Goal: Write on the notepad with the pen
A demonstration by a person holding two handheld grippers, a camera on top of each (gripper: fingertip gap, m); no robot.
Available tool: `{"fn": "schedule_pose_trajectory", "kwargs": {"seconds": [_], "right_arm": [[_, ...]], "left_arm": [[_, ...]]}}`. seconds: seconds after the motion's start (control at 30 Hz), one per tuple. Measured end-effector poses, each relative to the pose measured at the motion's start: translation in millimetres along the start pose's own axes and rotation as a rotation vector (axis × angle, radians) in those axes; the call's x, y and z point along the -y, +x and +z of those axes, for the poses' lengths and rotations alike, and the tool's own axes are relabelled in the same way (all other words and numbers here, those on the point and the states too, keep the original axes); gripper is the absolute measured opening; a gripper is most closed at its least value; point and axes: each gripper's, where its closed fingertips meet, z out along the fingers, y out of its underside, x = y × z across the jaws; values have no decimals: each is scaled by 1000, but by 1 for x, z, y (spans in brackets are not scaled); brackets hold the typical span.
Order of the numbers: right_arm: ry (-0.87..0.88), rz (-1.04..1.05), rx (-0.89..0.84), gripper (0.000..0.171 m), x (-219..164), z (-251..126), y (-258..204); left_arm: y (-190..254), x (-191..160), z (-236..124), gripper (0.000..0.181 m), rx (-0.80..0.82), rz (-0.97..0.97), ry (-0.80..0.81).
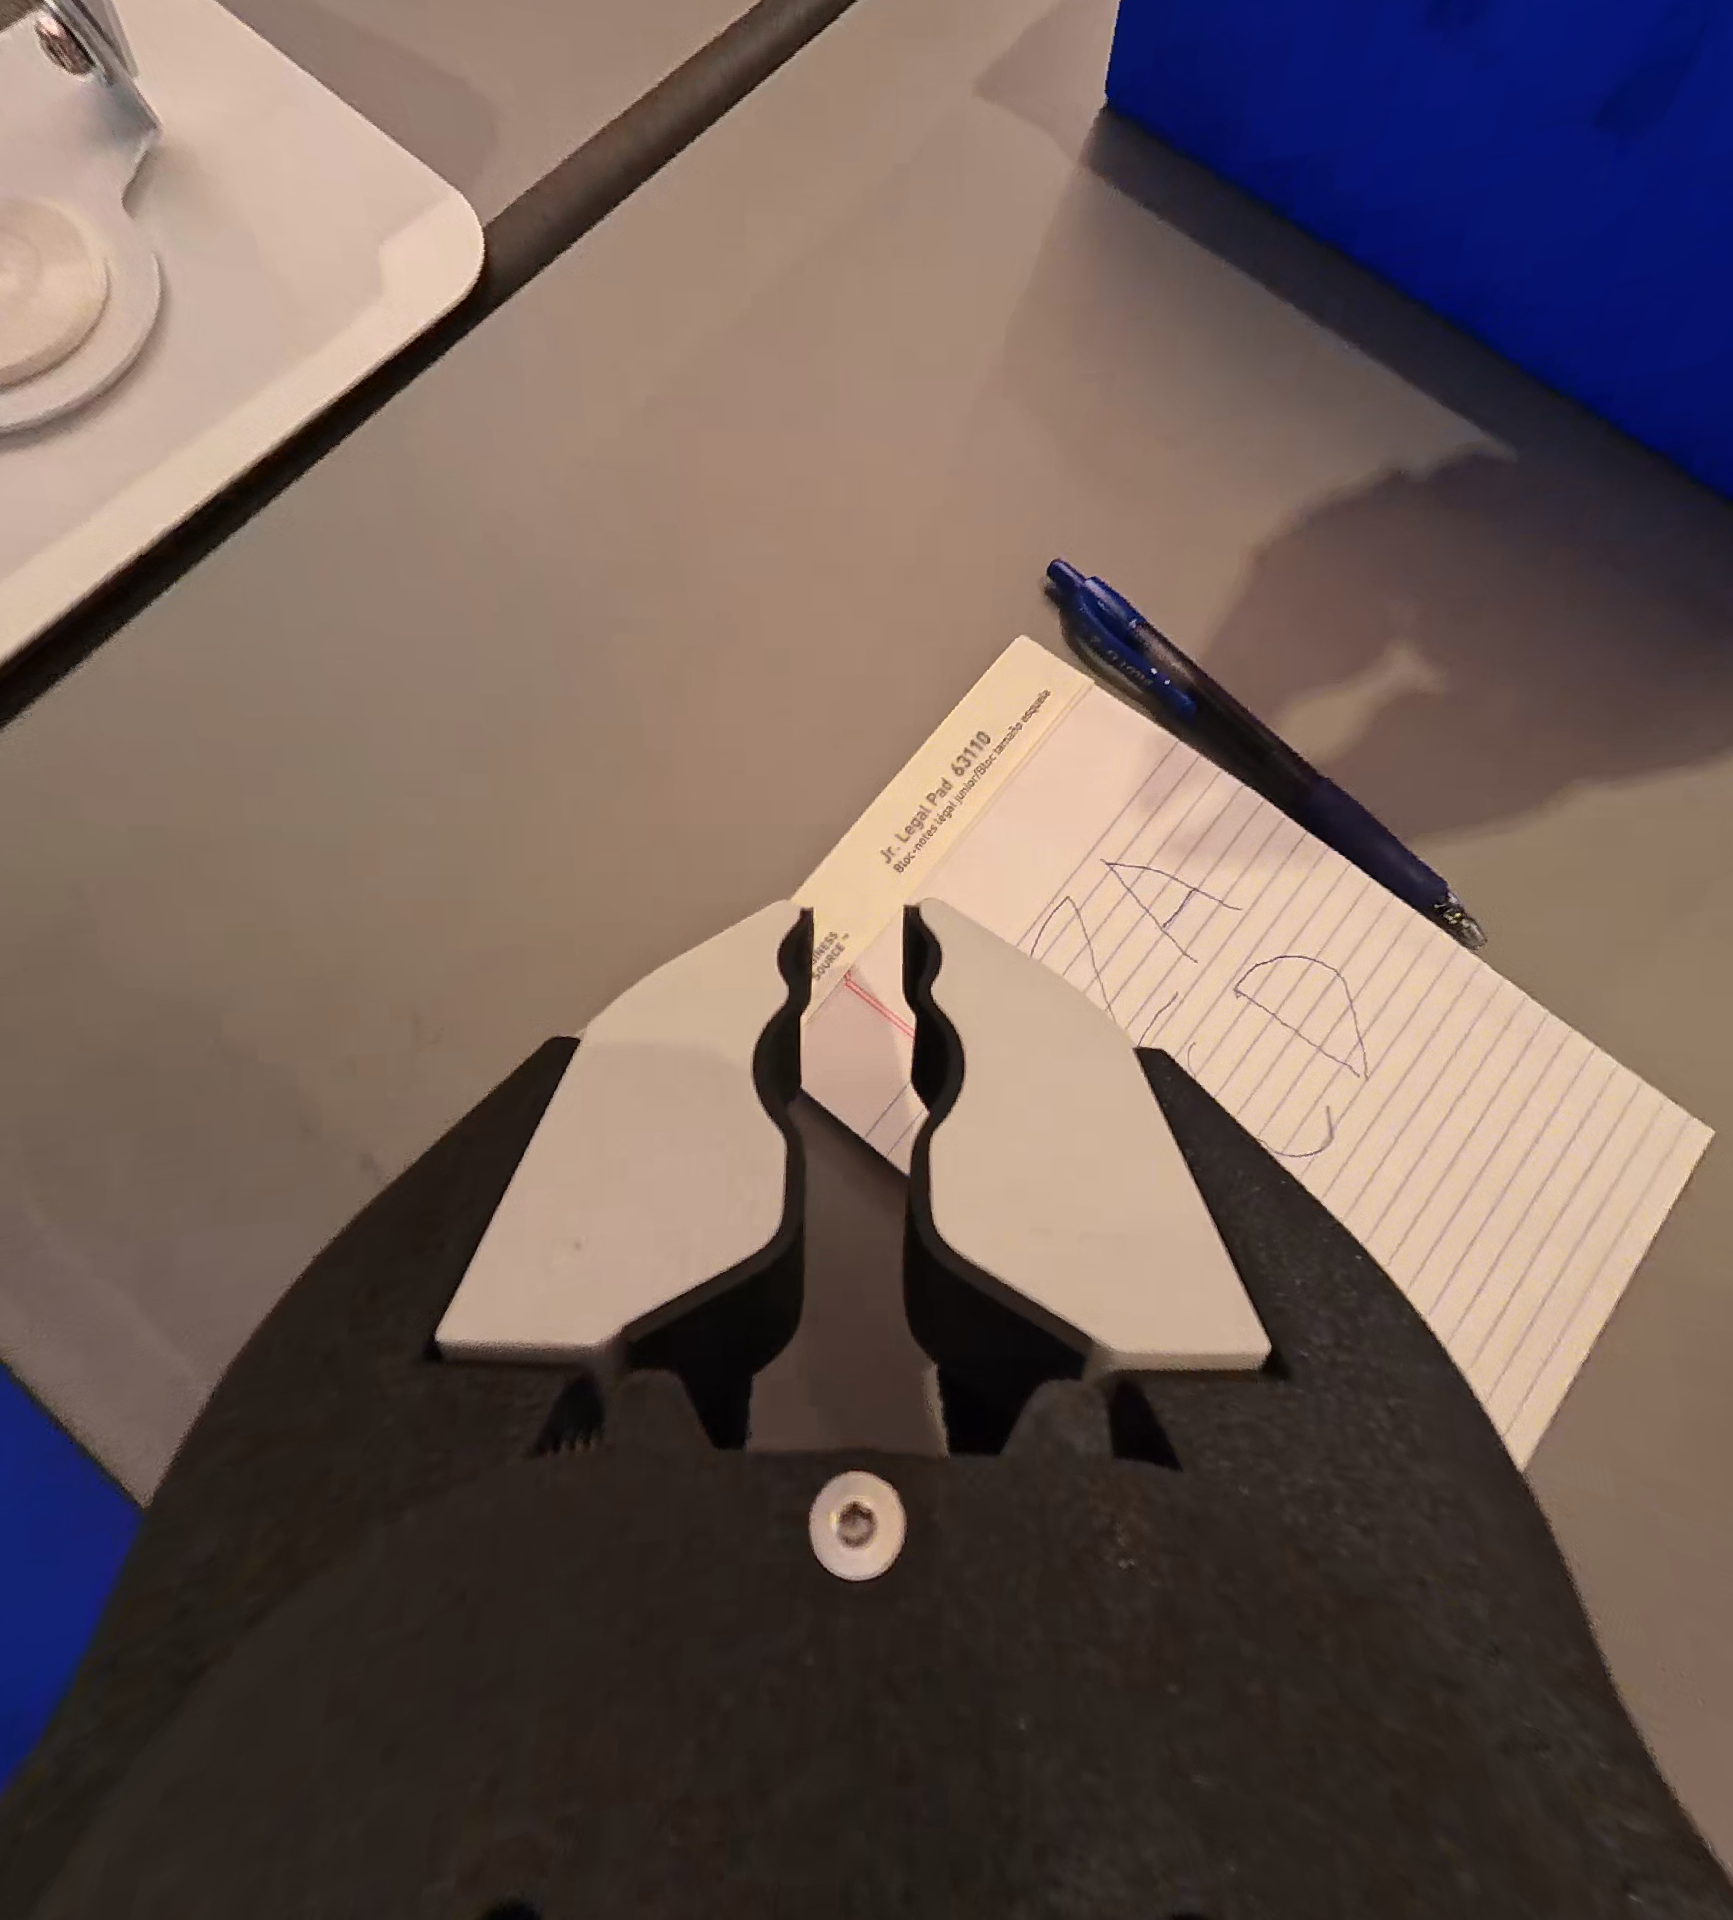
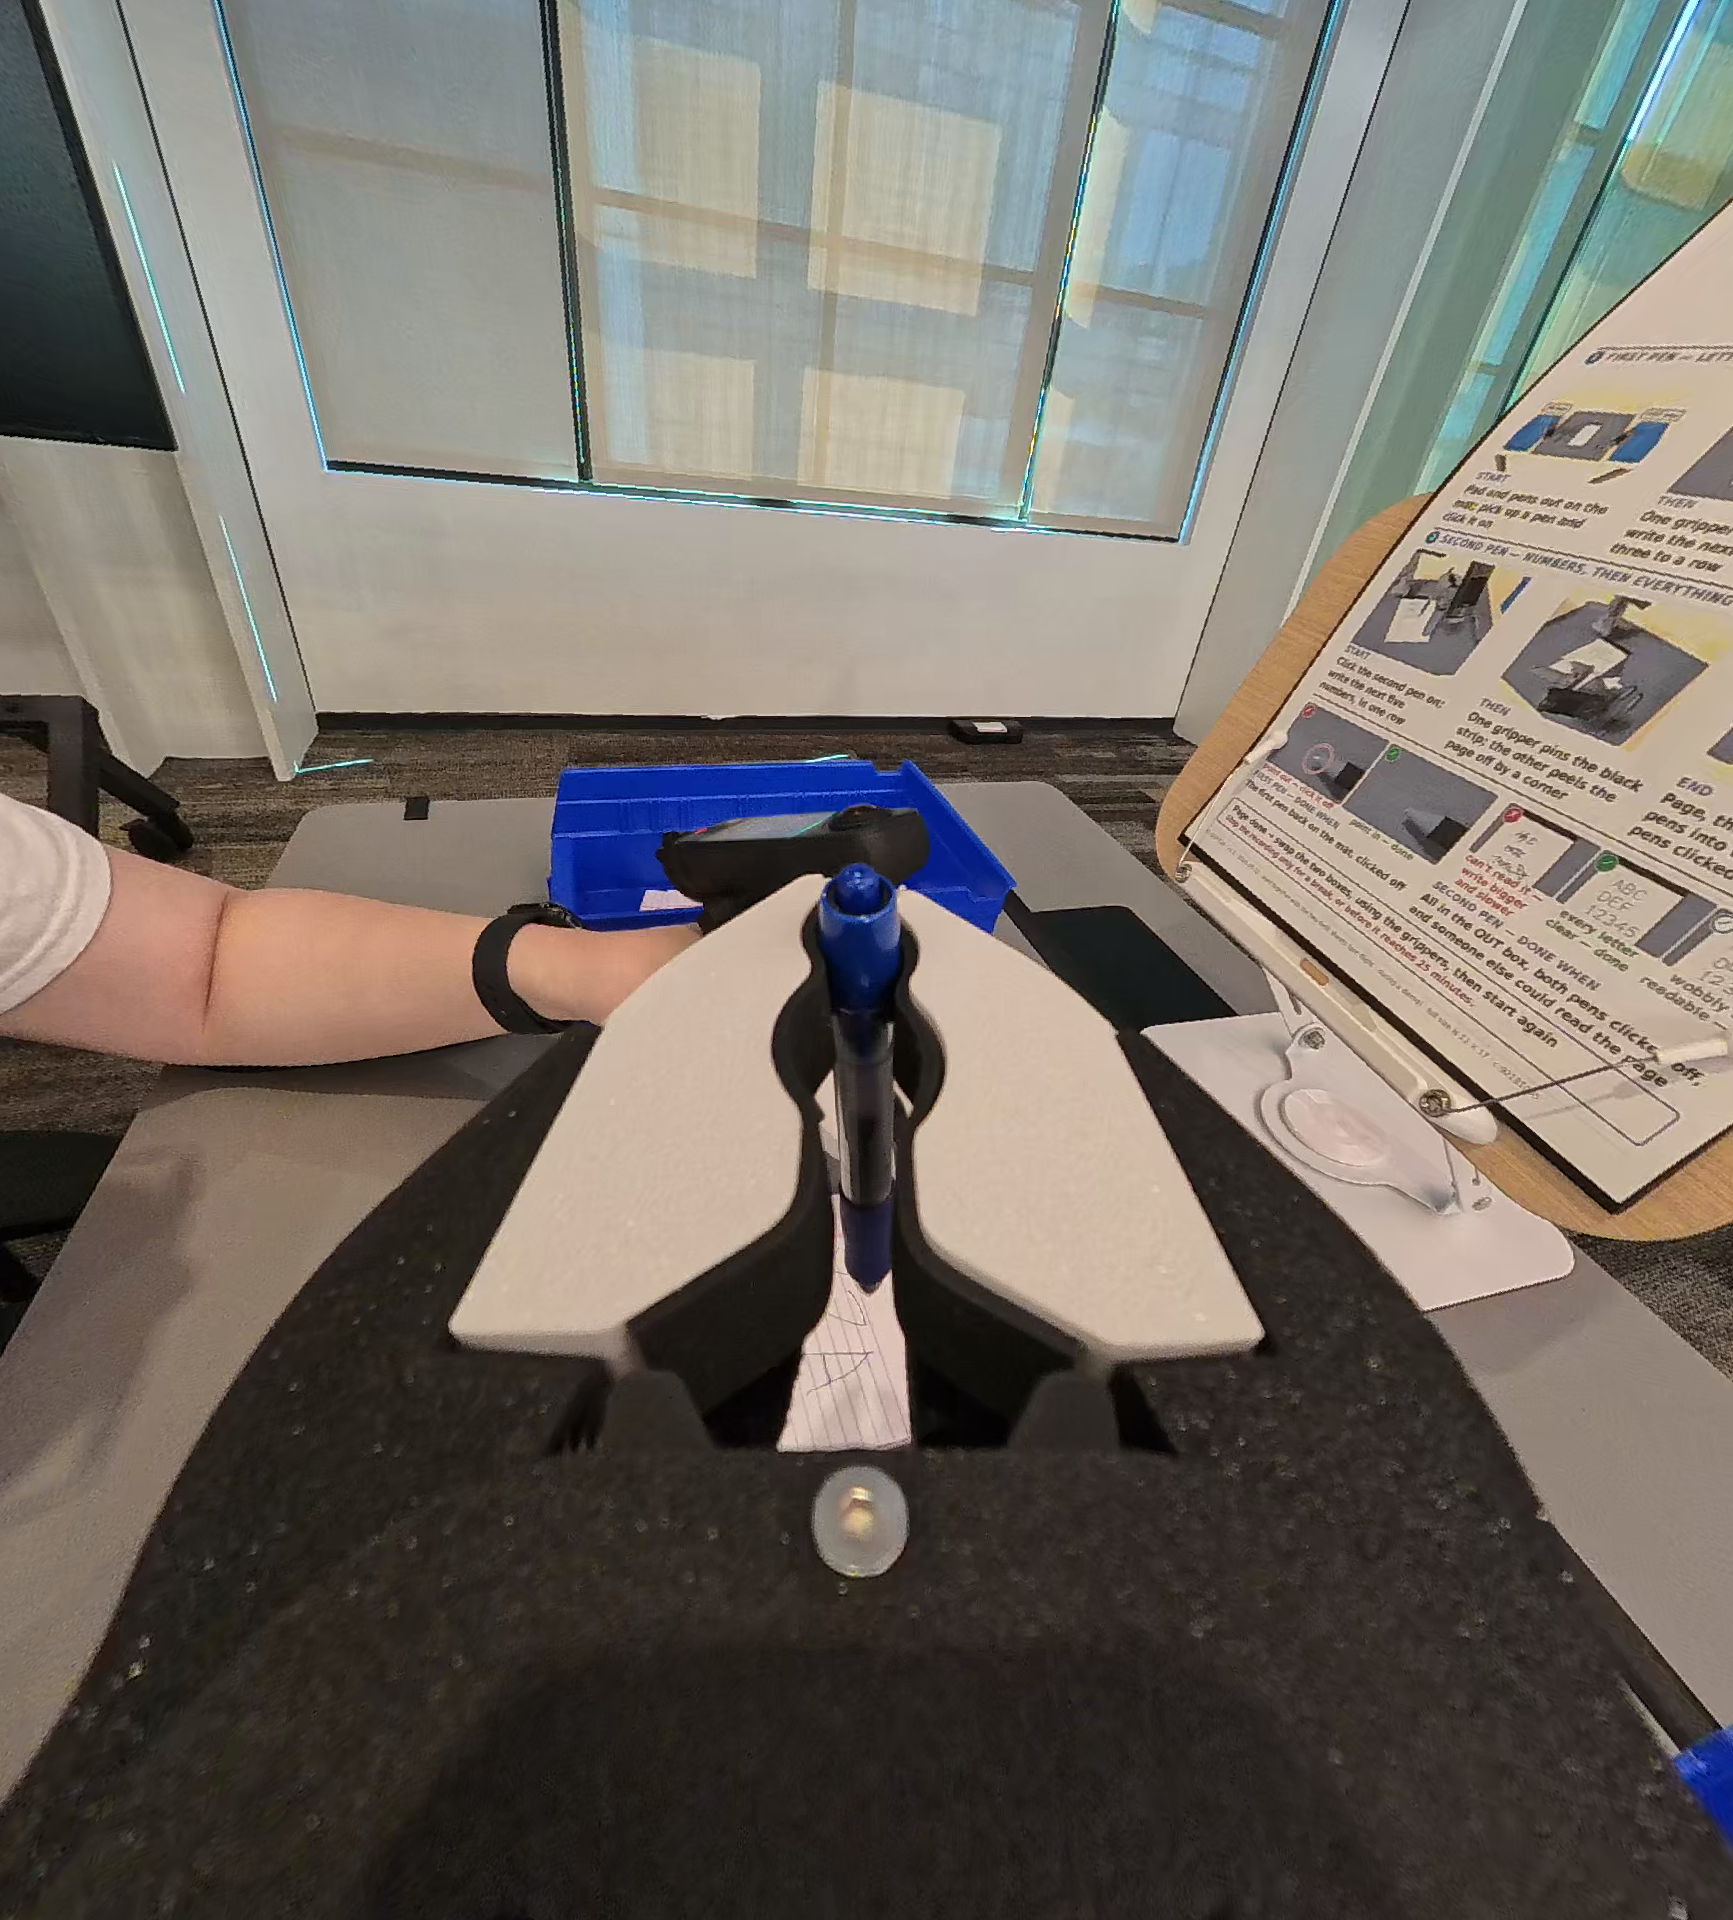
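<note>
My left wrist camera looks steeply down over its grey-padded left gripper (image 1: 857,914) at the grey tabletop (image 1: 550,644), close above the white lined notepad (image 1: 1361,1122) and a blue pen lying beside it (image 1: 1257,743). My right wrist camera sits low and faces almost level across the room toward a tall glass window wall (image 2: 789,260), its right gripper (image 2: 860,914) filling the foreground. Both views share the notepad, seen in the right view only as a sliver, the white base of the instruction board's stand (image 1: 249,312), and blue plastic bins.
</note>
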Motion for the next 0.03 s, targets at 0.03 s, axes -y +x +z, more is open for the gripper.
{"fn": "schedule_pose_trajectory", "kwargs": {"seconds": [0.03], "right_arm": [[0,0,-2,5,0,0,0]], "left_arm": [[0,-2,1,15,-3,-2,-7]]}}
